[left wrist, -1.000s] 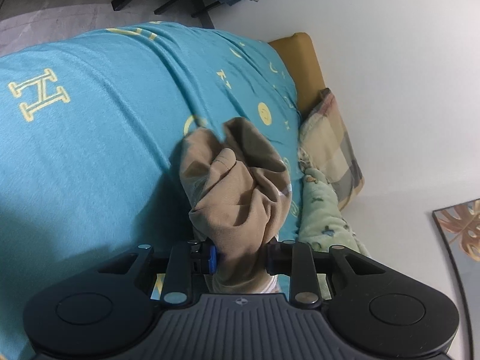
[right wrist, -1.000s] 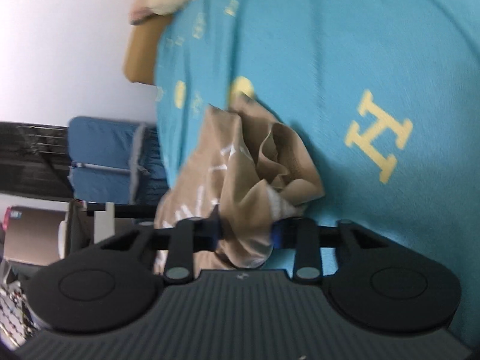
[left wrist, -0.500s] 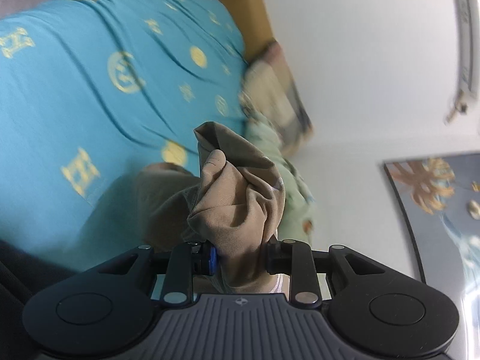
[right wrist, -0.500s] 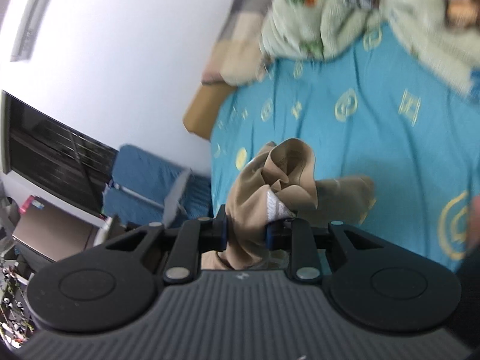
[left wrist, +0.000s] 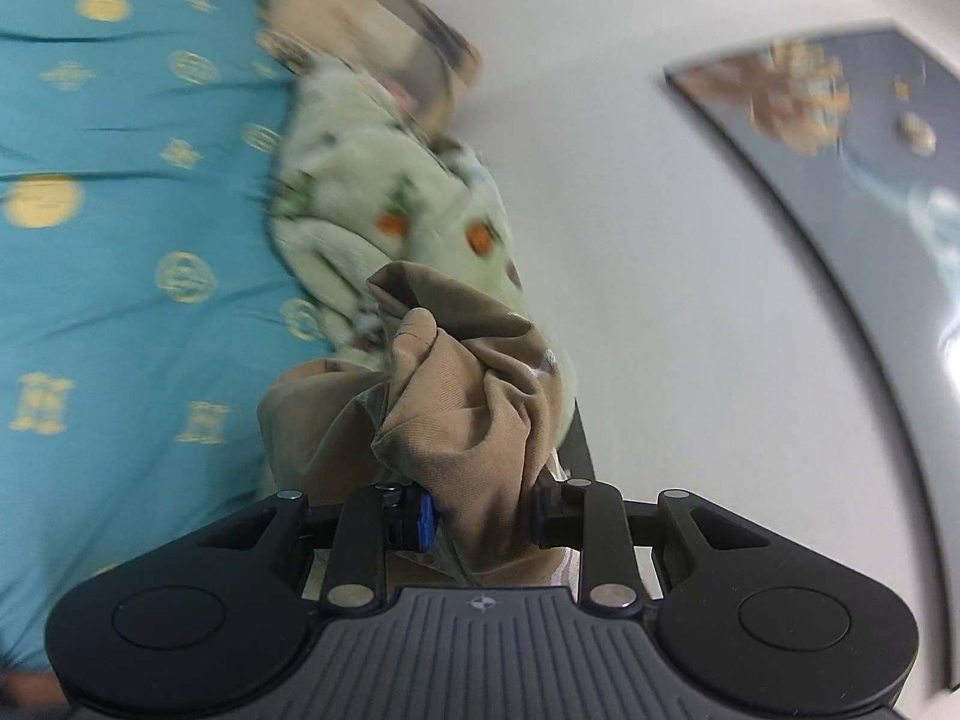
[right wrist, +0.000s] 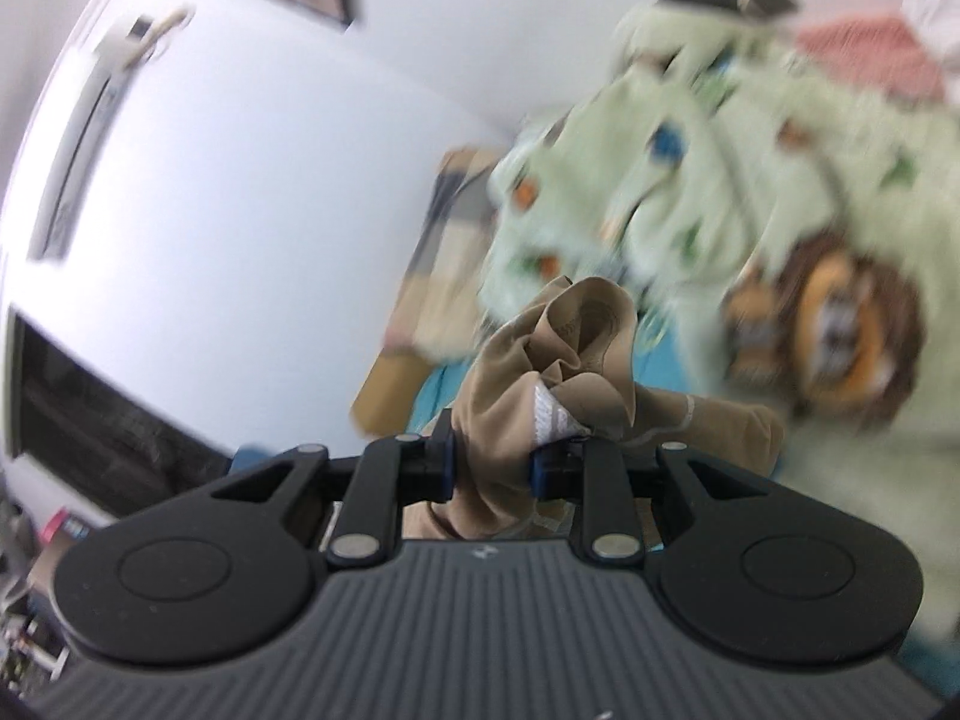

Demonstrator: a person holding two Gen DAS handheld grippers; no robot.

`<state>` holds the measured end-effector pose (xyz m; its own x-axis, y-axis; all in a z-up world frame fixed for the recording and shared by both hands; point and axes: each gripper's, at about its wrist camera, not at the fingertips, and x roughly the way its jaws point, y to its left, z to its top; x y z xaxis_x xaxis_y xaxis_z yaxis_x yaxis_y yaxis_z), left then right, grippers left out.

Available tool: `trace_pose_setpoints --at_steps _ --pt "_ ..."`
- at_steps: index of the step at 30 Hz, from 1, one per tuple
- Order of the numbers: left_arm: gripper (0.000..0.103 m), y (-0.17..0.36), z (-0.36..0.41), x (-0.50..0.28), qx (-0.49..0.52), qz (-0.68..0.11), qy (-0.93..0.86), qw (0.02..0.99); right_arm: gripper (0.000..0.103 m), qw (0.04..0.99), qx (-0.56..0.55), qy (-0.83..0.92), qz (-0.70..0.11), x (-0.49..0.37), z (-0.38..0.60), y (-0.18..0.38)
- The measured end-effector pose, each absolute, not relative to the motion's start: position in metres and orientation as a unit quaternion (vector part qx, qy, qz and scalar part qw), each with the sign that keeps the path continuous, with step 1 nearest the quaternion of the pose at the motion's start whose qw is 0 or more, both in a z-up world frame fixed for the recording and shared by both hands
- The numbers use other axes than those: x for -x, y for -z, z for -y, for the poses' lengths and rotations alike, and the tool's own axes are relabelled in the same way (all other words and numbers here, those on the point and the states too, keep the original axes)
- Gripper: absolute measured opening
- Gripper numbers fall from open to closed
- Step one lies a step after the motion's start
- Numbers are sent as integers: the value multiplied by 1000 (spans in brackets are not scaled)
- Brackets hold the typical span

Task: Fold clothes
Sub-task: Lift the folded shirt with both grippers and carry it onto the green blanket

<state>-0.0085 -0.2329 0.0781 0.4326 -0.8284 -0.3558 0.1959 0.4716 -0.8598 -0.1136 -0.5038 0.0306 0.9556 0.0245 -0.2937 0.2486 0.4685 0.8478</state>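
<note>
My left tongs (left wrist: 483,519) are clenched on a bunched wad of the tan garment (left wrist: 474,414). The cloth is pinched between the blue-padded finger (left wrist: 425,519) and the black one opposite. It mushrooms out ahead of the tips in thick creases. More of the same tan cloth hangs down and to the left, over the teal bedspread (left wrist: 132,276) with its gold emblems.

My right tongs (right wrist: 491,471) are likewise shut tight on another gather of the tan garment (right wrist: 558,354). A white tag or lining patch (right wrist: 549,414) shows just at the right finger. A further stretch of tan cloth runs off to the right behind the tongs.

The garment is held in both tongs, lifted over the bed. I cannot tell how much of it touches the bedding.

Beyond the left wad lies a pale green blanket (left wrist: 384,198) with small orange and green prints, heaped along the bed's edge by the white wall (left wrist: 630,240). A plaid pillow (left wrist: 372,42) sits past it, blurred. A framed picture (left wrist: 840,138) hangs on the wall to the right.

In the right view the same green blanket (right wrist: 750,138) fills the upper right, badly smeared. A brown and orange plush shape (right wrist: 834,324) lies on it, too blurred to name. A sliver of teal bedspread (right wrist: 441,390) shows just left of the wad. A dark window (right wrist: 78,414) is low on the left.
</note>
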Motion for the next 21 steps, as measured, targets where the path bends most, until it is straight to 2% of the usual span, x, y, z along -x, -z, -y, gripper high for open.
trace_pose_setpoints --at_steps 9,14,18,21 --pt "29 -90 430 -84 304 -387 421 762 26 867 -468 155 -74 45 641 -54" --pt "30 -91 491 -122 299 -330 470 763 26 884 -435 171 -4 36 688 -61" --pt "30 -40 506 -120 241 -336 479 775 26 899 -395 186 -19 42 691 -23" --pt "30 9 509 -115 182 -367 471 781 26 890 -393 210 -93 44 686 30"
